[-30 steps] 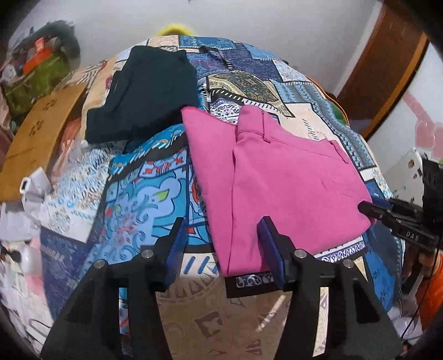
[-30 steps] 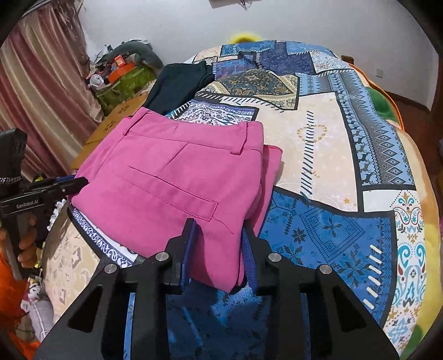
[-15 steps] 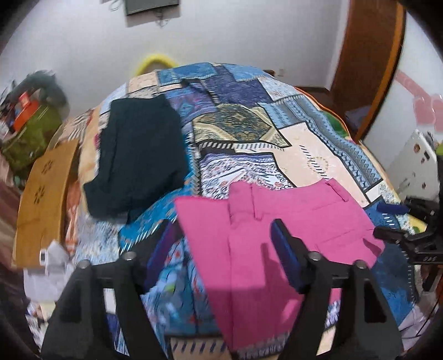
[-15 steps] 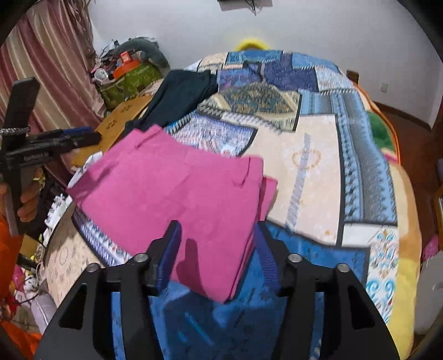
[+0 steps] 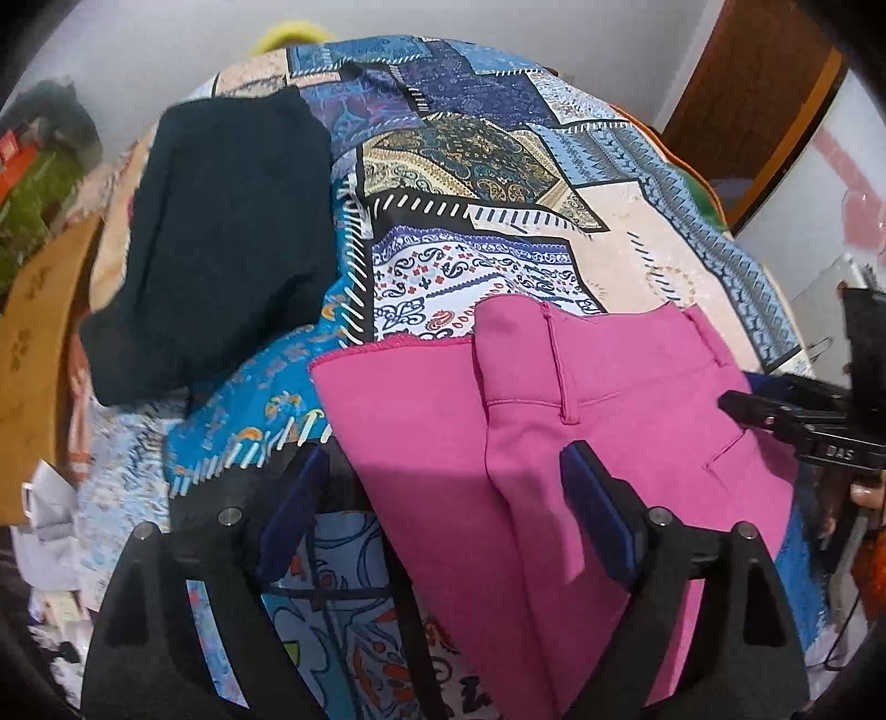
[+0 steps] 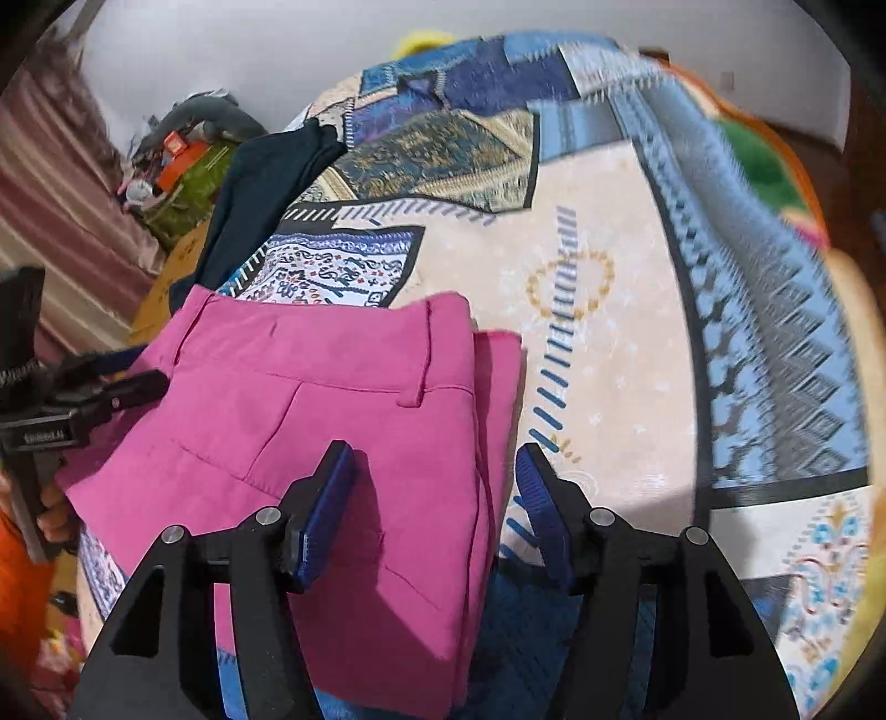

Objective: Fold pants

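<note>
The folded pink pants (image 5: pixel 603 443) lie low in the frame on a patchwork bedspread (image 5: pixel 498 183). Over them the left gripper (image 5: pixel 443 498) is opening, its jaws wide and clear of the cloth. The right gripper (image 6: pixel 437 498) stands apart too, pressing nothing. A folded dark garment (image 5: pixel 221 238) lies upper left; white wall (image 6: pixel 277 44) behind, curtain (image 6: pixel 50 183) at the left edge.

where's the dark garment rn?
Left wrist view: the folded dark garment lies upper left on the patchwork bedspread, beyond and left of the pink pants.
</note>
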